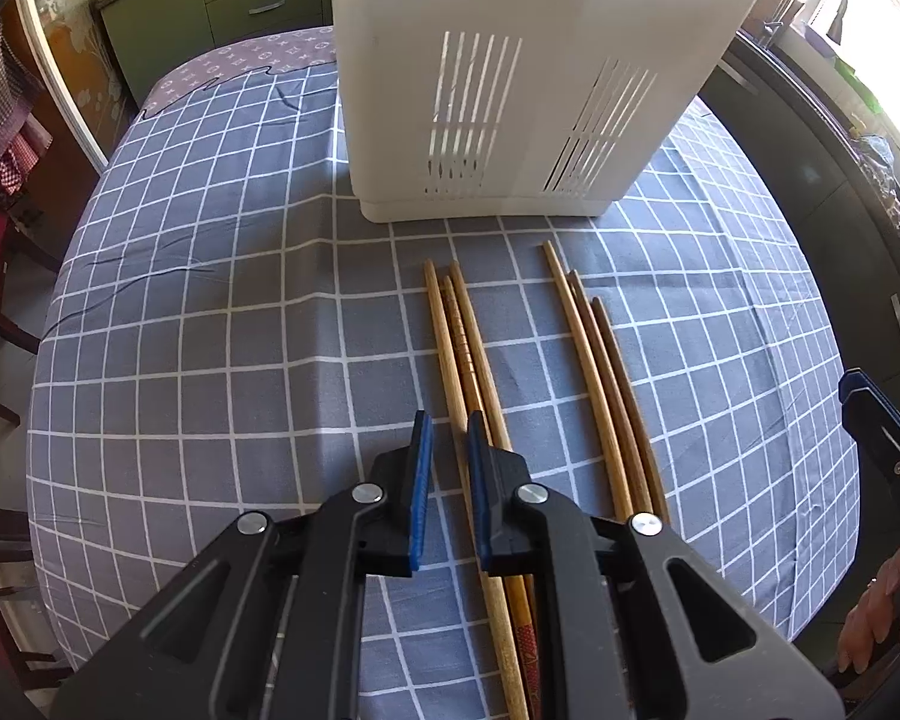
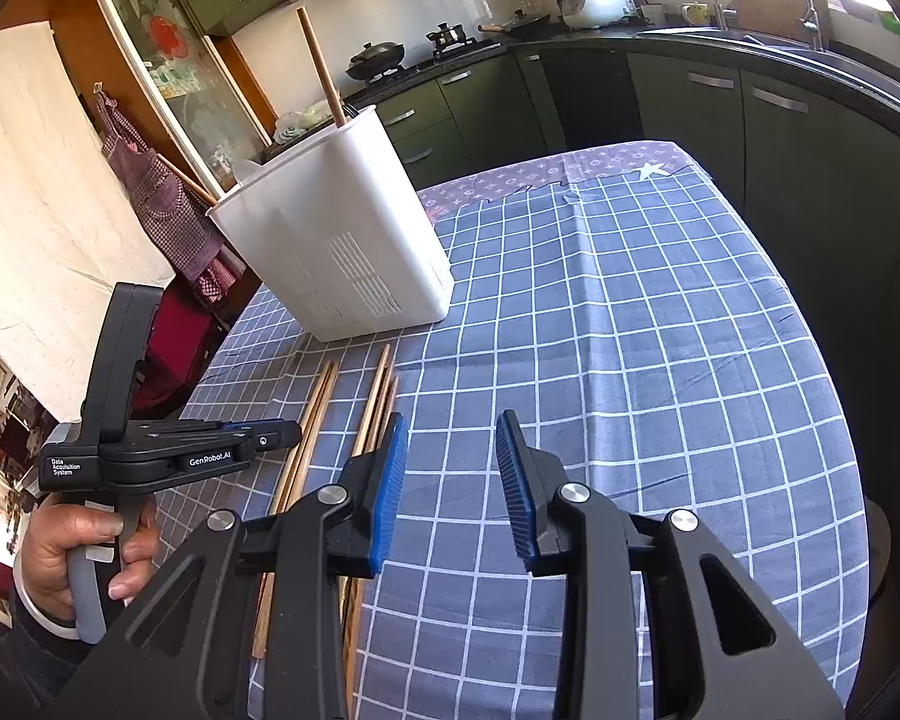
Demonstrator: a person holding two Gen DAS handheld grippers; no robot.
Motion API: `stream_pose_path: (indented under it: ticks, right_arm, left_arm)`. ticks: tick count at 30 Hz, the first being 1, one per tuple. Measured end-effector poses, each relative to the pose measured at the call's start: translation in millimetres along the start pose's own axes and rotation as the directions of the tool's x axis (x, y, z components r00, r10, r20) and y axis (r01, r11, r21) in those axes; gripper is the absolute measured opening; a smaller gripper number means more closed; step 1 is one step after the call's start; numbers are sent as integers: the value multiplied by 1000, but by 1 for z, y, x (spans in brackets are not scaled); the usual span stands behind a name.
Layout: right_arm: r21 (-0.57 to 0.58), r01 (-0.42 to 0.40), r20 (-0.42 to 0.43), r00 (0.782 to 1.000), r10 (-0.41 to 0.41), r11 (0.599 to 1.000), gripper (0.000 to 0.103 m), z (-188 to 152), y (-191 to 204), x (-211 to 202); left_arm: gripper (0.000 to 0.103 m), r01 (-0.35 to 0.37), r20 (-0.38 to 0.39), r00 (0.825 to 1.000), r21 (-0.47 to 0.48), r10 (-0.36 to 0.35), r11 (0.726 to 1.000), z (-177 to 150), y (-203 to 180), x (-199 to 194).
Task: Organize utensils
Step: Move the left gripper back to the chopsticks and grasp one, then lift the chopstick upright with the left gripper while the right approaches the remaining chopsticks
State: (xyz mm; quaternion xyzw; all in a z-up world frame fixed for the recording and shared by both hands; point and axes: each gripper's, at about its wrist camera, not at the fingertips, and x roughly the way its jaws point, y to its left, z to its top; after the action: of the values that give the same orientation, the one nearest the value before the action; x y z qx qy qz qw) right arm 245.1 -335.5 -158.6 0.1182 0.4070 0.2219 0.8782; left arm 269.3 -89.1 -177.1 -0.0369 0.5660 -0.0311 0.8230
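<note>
A white slotted utensil holder (image 1: pixel 510 90) (image 2: pixel 342 240) stands upright on the checked cloth, with one wooden chopstick (image 2: pixel 321 66) sticking out of it. In front of it lie two bundles of three chopsticks, a left bundle (image 1: pixel 456 330) (image 2: pixel 315 414) and a right bundle (image 1: pixel 594 360) (image 2: pixel 378 396). My left gripper (image 1: pixel 450 417) (image 2: pixel 297 432) points steeply down over the left bundle. Its jaws are narrow, the leftmost stick runs between the tips, and cloth shows beside it. My right gripper (image 2: pixel 450 420) hovers open over bare cloth beside the right bundle, holding nothing.
The blue-grey checked tablecloth (image 1: pixel 210 360) covers a table whose right edge faces dark cabinets (image 2: pixel 780 138). A person's hand (image 2: pixel 60 552) holds the left gripper's handle. A checked apron (image 2: pixel 150 192) hangs at the left. Pans sit on the far stove (image 2: pixel 384 54).
</note>
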Motion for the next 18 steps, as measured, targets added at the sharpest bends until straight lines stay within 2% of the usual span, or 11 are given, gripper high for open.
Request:
stream_pose_path:
  ticks: [12, 16, 18]
  right_arm:
    - [4, -11, -8, 1000, 11, 1000, 31, -2, -1, 1]
    - [6, -10, -12, 1000, 10, 1000, 33, -2, -1, 3]
    - [3, -10, -19, 1000, 10, 1000, 33, -3, 0, 5]
  left_arm:
    - [12, -6, -15, 1000, 25, 7, 1000, 3, -10, 6]
    - [9, -17, -10, 1000, 39, 18, 999, 2, -13, 6]
    - [8, 3, -11, 1000, 31, -3, 1000, 2, -10, 6]
